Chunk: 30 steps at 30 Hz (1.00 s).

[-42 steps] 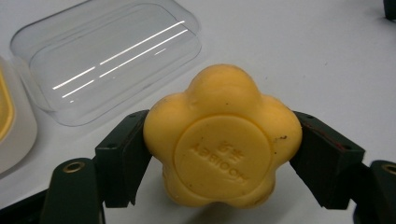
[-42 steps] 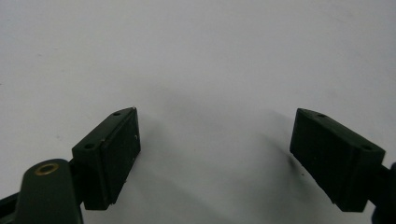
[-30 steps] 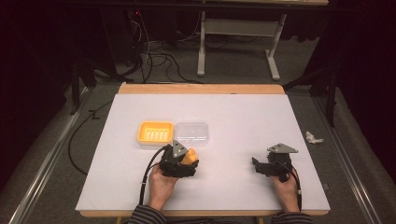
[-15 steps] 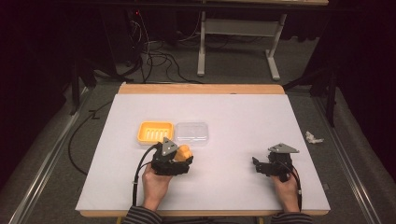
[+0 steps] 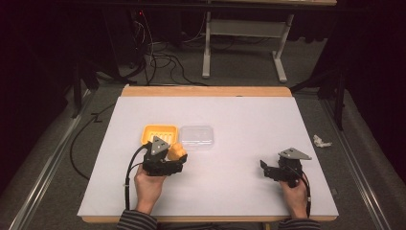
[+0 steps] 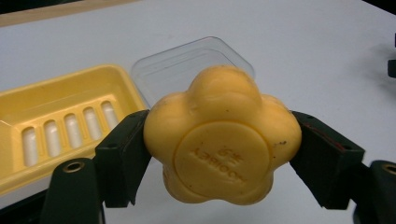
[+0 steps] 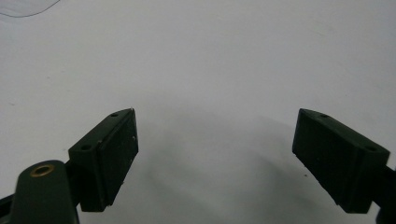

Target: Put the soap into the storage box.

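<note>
A yellow flower-shaped soap bar (image 6: 219,140) sits between the jaws of my left gripper (image 6: 215,158), which is shut on it and holds it above the table. In the high view the soap (image 5: 176,151) hangs just in front of a yellow soap dish (image 5: 158,132) and a clear plastic lid (image 5: 197,137). The dish (image 6: 60,126) has a slotted floor and lies to the left of the clear lid (image 6: 187,65) in the left gripper view. My right gripper (image 5: 265,170) rests low at the table's right, open with nothing between its fingers (image 7: 112,149).
The white table top (image 5: 239,120) has a wooden far edge (image 5: 206,91). A crumpled white scrap (image 5: 321,141) lies on the floor to the right. Cables and a desk frame (image 5: 239,43) stand beyond the table.
My left gripper has carried the soap up and leftward, toward the yellow dish. The right gripper has stayed where it was.
</note>
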Tool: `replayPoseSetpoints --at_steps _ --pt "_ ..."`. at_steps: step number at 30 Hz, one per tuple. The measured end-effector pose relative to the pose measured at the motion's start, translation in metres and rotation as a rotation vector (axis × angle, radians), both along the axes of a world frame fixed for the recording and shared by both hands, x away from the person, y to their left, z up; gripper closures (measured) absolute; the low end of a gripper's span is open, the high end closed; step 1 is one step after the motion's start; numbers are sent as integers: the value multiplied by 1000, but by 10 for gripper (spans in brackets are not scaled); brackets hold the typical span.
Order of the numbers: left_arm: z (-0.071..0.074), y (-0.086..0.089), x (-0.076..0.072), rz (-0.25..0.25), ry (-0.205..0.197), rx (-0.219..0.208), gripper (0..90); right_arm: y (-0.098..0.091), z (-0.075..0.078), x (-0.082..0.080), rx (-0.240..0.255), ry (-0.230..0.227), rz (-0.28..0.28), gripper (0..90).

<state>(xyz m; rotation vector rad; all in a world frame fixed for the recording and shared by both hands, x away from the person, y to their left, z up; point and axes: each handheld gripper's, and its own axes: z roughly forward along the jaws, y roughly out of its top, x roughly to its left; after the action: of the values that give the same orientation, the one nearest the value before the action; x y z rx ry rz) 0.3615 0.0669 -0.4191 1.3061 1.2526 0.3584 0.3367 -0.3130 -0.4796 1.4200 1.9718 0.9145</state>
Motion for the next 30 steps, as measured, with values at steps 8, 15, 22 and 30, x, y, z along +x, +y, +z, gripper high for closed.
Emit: replayPoseSetpoints --at_steps 8,15,22,30 --pt "2 10 7 27 10 -8 259 0 0 0 0 -2 -1 149" --pt "5 18 15 46 20 -14 259 0 0 0 -2 -2 -3 149" --pt "7 26 22 67 26 -14 259 0 0 0 -4 -6 -1 148" --pt "8 32 30 87 27 0 259 1 0 0 -13 3 3 148"
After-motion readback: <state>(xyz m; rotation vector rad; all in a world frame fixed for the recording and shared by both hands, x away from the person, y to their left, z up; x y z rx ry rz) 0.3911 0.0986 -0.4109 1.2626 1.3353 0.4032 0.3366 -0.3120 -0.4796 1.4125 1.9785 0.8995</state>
